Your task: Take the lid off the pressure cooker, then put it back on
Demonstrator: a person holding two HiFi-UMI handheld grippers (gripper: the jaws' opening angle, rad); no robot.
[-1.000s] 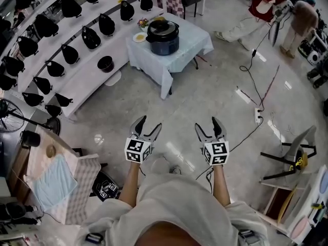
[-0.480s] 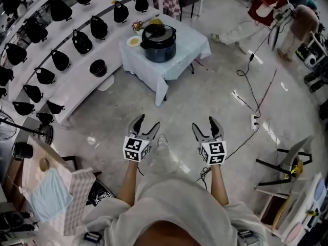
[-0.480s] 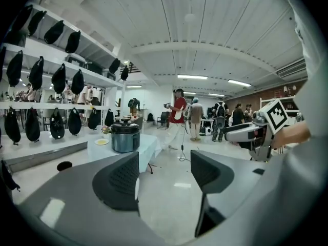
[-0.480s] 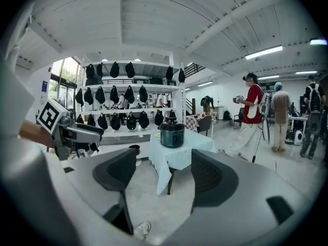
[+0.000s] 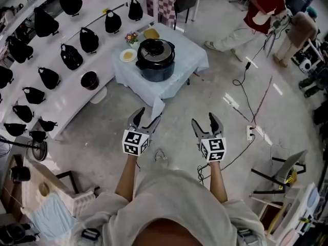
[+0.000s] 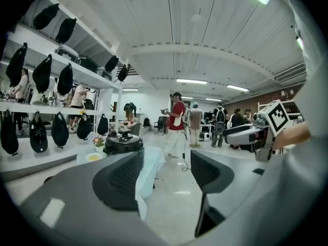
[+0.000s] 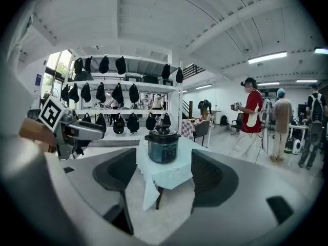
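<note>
Atop the desk [image 5: 190,59], near its middle, the pressure cooker [image 5: 155,64] stands with its lid [image 5: 155,49] on. Left claw [image 5: 147,118] and right claw [image 5: 204,123] hang spread and empty, short of the desk's near edge.

Pressure cooker [image 5: 156,60] on table [image 5: 197,57]; plate [image 5: 127,55] left; shelves [image 5: 61,94] further left.
</note>
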